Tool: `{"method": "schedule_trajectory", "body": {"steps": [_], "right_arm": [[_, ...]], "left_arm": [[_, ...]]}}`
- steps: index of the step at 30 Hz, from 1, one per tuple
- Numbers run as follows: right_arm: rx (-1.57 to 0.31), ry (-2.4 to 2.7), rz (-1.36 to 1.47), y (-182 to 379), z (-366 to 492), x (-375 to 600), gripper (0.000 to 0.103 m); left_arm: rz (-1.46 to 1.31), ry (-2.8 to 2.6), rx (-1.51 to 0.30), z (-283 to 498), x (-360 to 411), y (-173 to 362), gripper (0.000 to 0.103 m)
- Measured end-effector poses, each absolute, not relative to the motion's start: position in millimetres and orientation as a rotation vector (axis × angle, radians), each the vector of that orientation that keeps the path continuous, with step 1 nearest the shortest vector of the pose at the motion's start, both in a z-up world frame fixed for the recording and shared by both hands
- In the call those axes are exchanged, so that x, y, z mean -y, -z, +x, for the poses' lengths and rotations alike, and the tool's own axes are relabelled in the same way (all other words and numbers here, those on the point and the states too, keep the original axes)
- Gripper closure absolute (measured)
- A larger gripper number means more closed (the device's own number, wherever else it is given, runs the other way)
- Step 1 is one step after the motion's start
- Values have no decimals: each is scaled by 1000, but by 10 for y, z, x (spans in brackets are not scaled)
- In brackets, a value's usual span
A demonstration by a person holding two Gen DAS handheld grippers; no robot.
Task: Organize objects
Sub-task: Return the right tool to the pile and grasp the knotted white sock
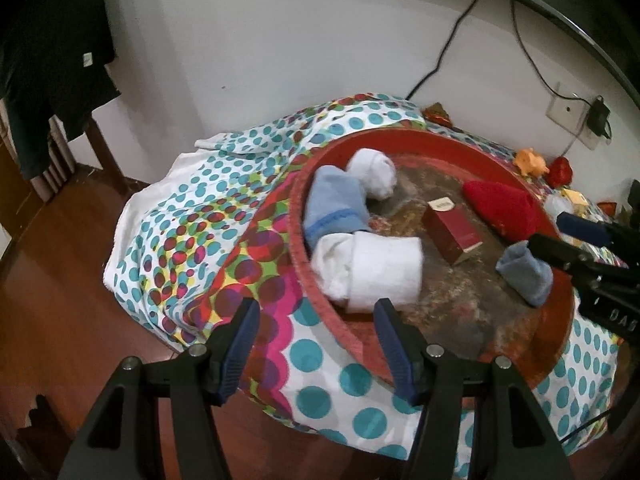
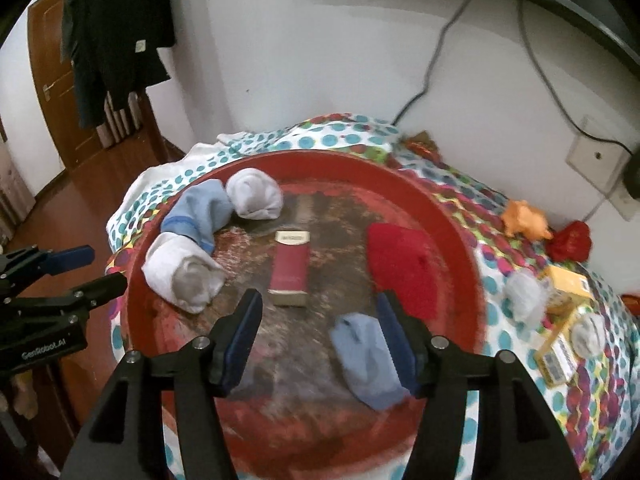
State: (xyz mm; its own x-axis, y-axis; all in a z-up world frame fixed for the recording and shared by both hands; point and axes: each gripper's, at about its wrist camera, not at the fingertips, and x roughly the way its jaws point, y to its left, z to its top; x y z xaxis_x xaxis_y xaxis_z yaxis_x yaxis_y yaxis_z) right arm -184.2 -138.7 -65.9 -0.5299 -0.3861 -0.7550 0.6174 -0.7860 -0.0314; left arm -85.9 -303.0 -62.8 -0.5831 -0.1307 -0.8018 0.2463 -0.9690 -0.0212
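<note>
A round red tray [image 2: 452, 216] lies on a dotted cloth. In it are a large white sock roll [image 2: 182, 276], a blue sock roll [image 2: 196, 212], a small white sock ball [image 2: 254, 194], a dark red box [image 2: 290, 266], a red cloth [image 2: 404, 264] and a small blue sock [image 2: 368, 364]. My right gripper [image 2: 318, 338] is open and empty above the tray's near part, its right finger just over the small blue sock. My left gripper [image 1: 316, 336] is open and empty at the tray's near rim [image 1: 340, 324], close to the large white sock roll [image 1: 372, 268]. The right gripper [image 1: 560, 236] shows at the right.
The dotted cloth [image 1: 192, 240] covers a low table by a white wall with cables and a socket [image 2: 596, 156]. An orange toy [image 2: 524, 218], a red wrapper [image 2: 572, 240], yellow boxes [image 2: 560, 320] and a white sock ball [image 2: 524, 292] lie right of the tray. Wooden floor [image 1: 60, 300] lies left.
</note>
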Motion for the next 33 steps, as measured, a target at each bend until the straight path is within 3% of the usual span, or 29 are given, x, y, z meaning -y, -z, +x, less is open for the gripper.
{"method": "schedule_trajectory", "body": {"steps": [20,33], "right_arm": [[-178,2716,1207,650,-2136,-920,43],[-142,2760,1253,921,-2670,-1258,40]], "left_arm": [[1387,2724,-38,-857,2353,604,42],[1412,2747,23,-886,2122,583,42]]}}
